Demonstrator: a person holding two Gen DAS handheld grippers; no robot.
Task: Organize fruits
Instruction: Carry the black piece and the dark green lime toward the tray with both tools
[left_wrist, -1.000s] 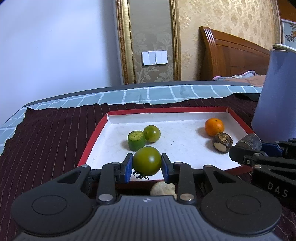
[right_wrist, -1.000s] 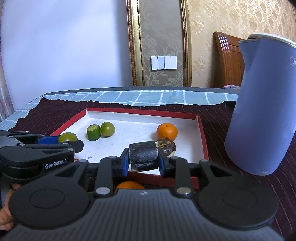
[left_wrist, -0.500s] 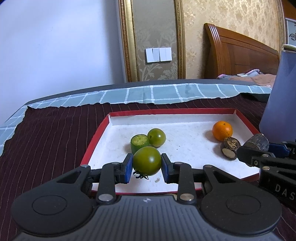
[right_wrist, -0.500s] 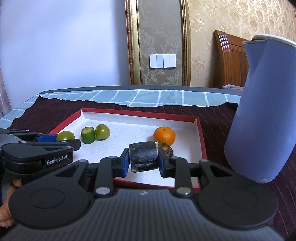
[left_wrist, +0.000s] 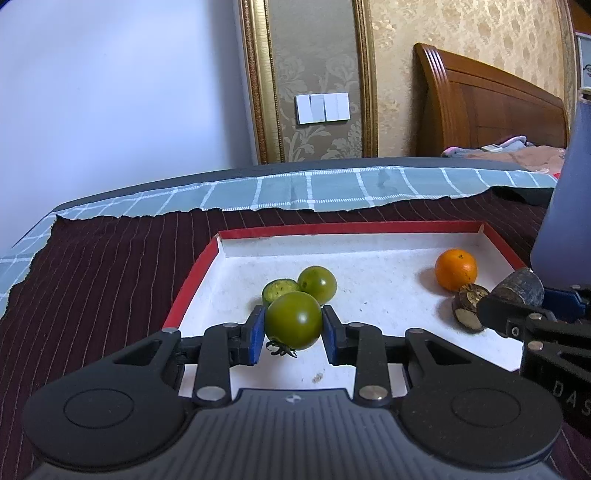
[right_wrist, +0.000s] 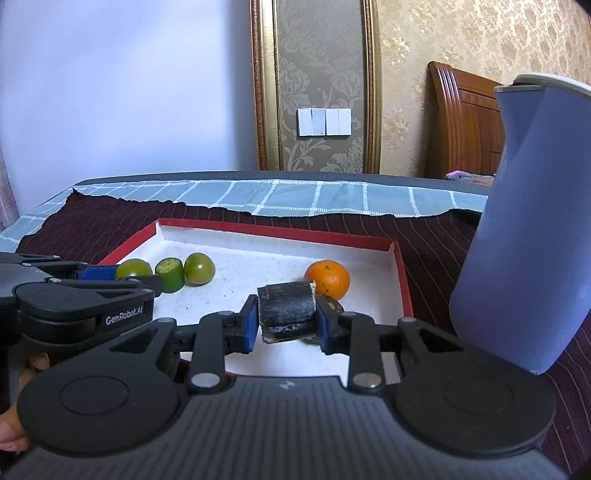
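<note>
My left gripper (left_wrist: 293, 334) is shut on a green tomato (left_wrist: 294, 320), stem end down, held over the near part of the red-rimmed white tray (left_wrist: 192, 280). Just beyond it in the tray lie a cut green piece (left_wrist: 279, 290) and a second green tomato (left_wrist: 317, 284). My right gripper (right_wrist: 286, 326) is shut on a dark cylindrical piece (right_wrist: 286, 308) over the tray (right_wrist: 404, 280), close to an orange (right_wrist: 328, 278) and a brown piece (left_wrist: 469, 306) that the held piece mostly hides. The left gripper (right_wrist: 122, 275) shows at the left of the right wrist view.
A tall blue jug (right_wrist: 524, 229) stands on the dark striped cloth (left_wrist: 103, 280) right of the tray. A checked teal cloth (left_wrist: 314, 192) covers the far table edge. A wooden headboard (left_wrist: 487, 110) and wall switches (left_wrist: 323, 108) lie behind. A person's hand (right_wrist: 14, 432) shows at lower left.
Both grippers have moved forward over the tray, each keeping its grip. The pale piece below the left gripper and the orange below the right gripper are out of sight now.
</note>
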